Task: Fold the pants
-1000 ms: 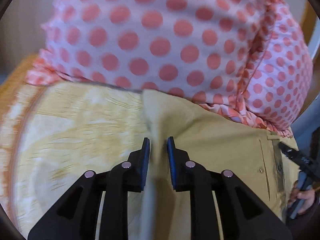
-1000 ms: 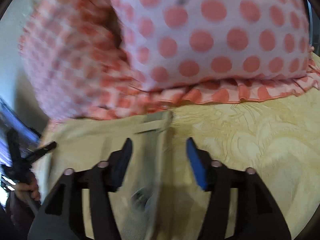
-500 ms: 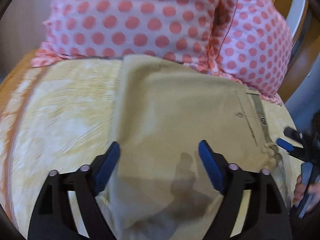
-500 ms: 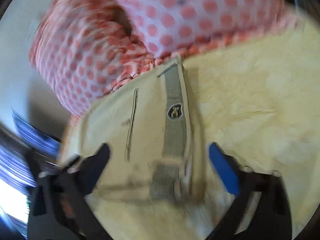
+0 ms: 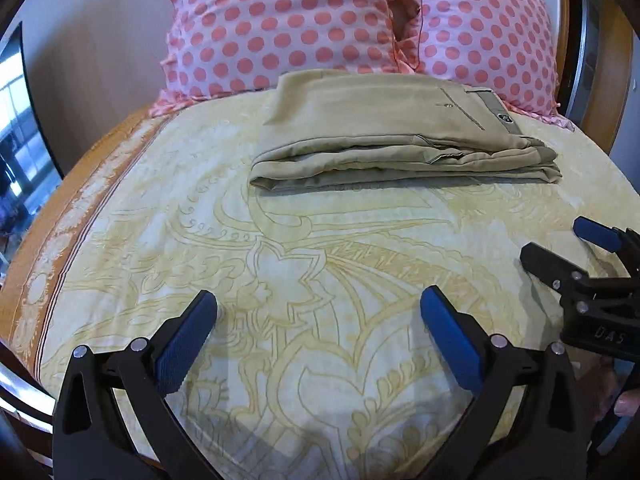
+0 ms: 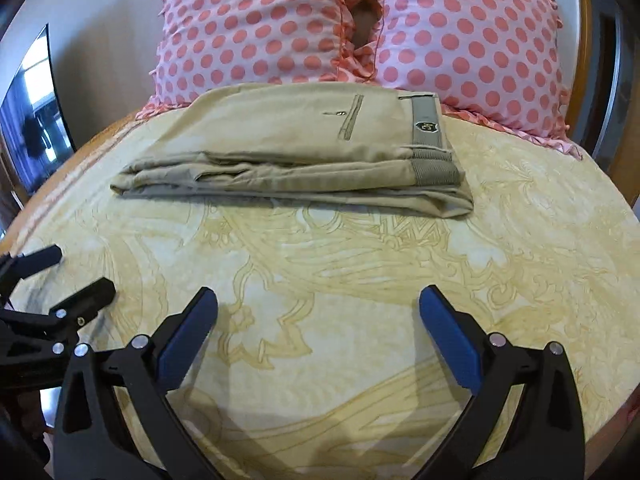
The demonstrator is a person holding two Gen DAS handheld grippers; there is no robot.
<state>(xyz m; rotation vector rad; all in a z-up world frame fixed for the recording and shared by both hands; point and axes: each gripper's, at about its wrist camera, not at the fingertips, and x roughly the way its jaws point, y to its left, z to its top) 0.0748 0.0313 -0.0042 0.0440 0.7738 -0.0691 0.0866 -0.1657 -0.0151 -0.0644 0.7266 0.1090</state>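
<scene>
Both tools, left tool (image 5: 318, 320) and right tool (image 6: 318, 318), hang spread apart and empty over the bed (image 5: 360, 280), well back from the pants (image 5: 384, 140), which lie folded against the pillows (image 5: 288, 20), apparently finished.

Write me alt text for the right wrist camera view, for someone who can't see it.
Khaki pants lie folded in a neat stack on a yellow patterned bedspread, against two pink polka-dot pillows. In the foreground the right tool is open and empty, well short of the pants, and the left tool shows at the left edge.
</scene>
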